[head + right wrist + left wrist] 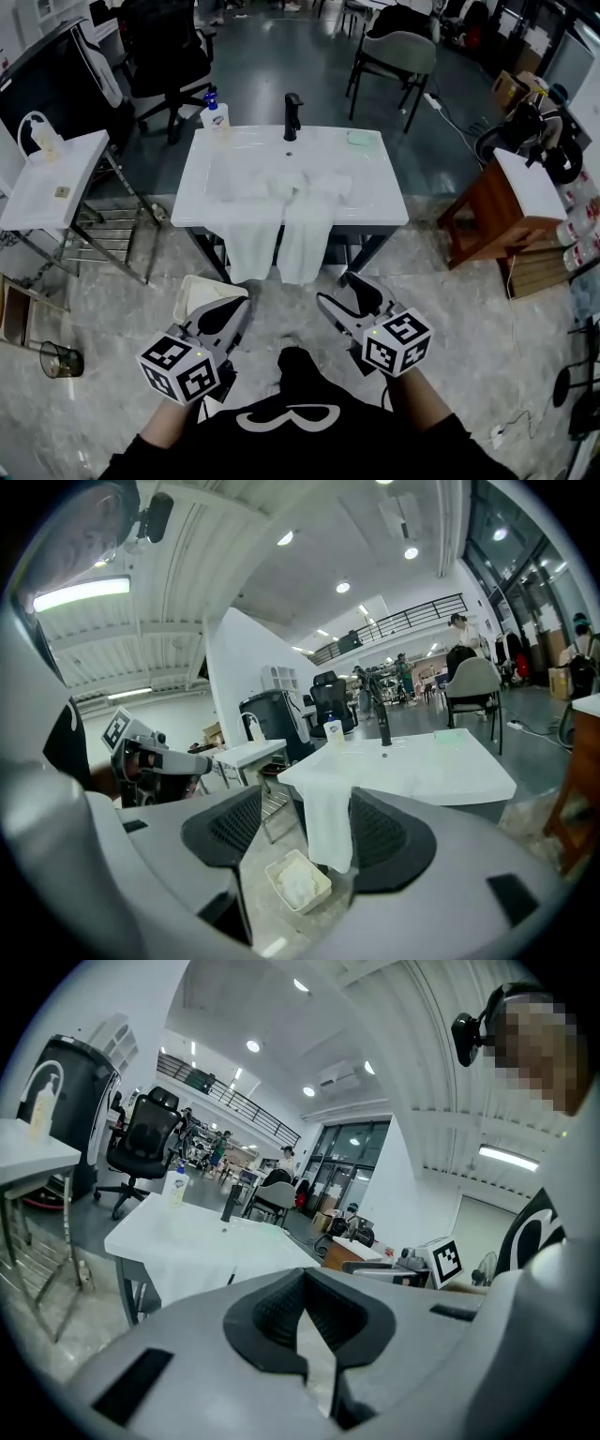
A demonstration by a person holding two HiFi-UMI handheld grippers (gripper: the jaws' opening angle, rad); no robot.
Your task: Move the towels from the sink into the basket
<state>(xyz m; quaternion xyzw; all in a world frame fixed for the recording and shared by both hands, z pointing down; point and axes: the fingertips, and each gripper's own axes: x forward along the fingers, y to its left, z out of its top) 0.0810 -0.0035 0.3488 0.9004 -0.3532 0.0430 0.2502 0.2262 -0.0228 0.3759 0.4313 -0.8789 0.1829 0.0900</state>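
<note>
Plainly shut, tips together on nothing, at the left gripper; spread wide, nothing between the pads, at the right gripper. Both held apart from the sink. Draped over its front edge, side by side, two towels. Just beside the left gripper, on the floor, a white basket. Open floor ahead; wooden table off right.
</note>
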